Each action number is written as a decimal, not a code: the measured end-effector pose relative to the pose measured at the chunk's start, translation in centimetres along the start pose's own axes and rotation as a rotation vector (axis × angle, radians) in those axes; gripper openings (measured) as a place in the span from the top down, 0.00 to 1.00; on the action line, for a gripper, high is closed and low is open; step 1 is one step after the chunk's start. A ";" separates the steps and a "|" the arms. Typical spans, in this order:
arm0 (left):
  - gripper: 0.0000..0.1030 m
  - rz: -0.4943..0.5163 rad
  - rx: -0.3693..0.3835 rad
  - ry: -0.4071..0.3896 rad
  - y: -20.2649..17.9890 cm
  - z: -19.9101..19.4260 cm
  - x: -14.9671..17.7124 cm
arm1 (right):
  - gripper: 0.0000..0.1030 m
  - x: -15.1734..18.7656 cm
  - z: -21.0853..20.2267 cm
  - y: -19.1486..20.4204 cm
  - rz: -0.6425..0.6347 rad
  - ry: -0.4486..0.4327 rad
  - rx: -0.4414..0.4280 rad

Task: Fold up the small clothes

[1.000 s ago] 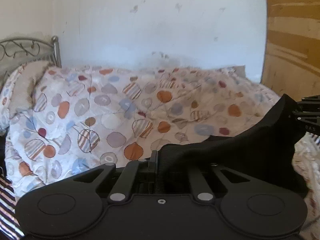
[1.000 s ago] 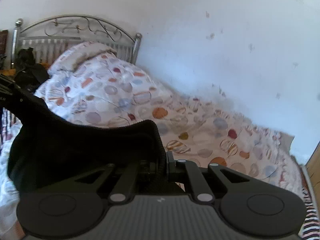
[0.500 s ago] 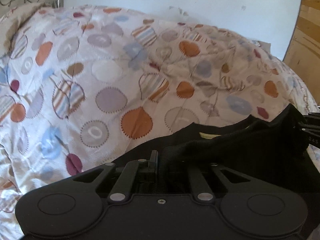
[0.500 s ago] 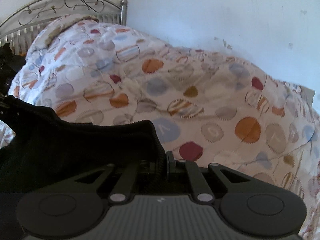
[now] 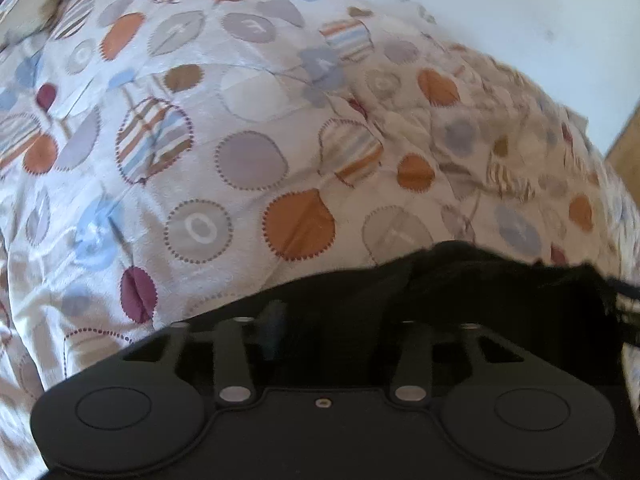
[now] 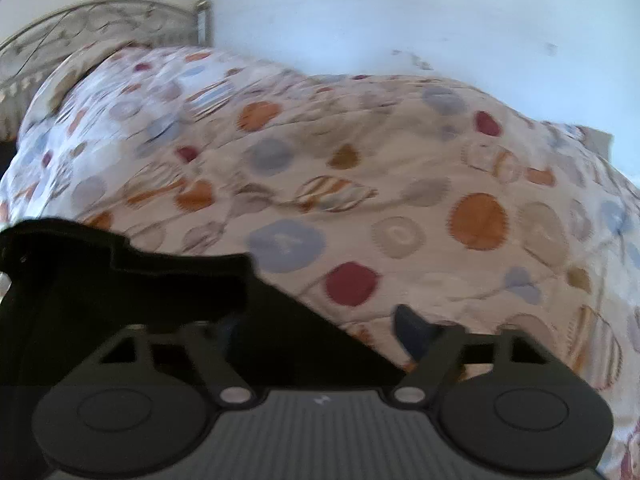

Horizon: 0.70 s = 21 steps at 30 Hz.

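A black garment (image 5: 460, 292) lies on the patterned bedspread (image 5: 248, 152), just in front of my left gripper (image 5: 340, 320). The left gripper's jaws stand apart with the dark cloth between and under them; only the left finger (image 5: 274, 320) shows clearly. In the right wrist view the same garment (image 6: 168, 284) lies at the lower left, folded with a straight edge. My right gripper (image 6: 320, 320) is open, its right finger (image 6: 412, 326) over the bedspread (image 6: 400, 184) and its left finger on the cloth. Both views are blurred.
The bed fills both views. A metal headboard (image 6: 80, 28) and a pillow (image 6: 80, 64) are at the far left. A white wall (image 6: 400, 12) runs behind the bed. A wooden surface (image 5: 626, 152) shows at the right edge.
Both grippers lowered the black garment onto the bed and opened, letting it go. The cameras tilted down toward the bedspread.
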<state>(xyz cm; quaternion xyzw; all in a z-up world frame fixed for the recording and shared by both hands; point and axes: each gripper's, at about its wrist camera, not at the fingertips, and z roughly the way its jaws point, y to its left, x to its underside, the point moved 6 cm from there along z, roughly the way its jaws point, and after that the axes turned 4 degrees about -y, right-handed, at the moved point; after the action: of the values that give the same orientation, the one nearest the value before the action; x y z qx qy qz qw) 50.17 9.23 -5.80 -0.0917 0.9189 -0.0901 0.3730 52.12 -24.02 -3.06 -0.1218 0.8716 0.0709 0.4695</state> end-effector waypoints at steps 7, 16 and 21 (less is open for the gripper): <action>0.01 -0.073 0.017 -0.109 1.6 -3.0 -1.8 | 0.00 -0.2 -1.6 -4.8 0.157 -0.024 0.013; 0.01 -0.032 -0.073 -0.130 5.9 -6.3 0.5 | 0.00 0.6 -3.1 -7.2 0.188 -0.053 0.156; 0.01 -0.045 -0.034 -0.129 7.3 -8.4 3.4 | 0.00 1.0 -4.1 -9.5 0.294 -0.069 0.173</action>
<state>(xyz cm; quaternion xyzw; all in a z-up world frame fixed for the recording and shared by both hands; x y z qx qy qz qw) 41.11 16.31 -3.89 -0.1242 0.8921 -0.0767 0.4276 50.95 -34.23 -1.69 0.0503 0.8663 0.0676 0.4924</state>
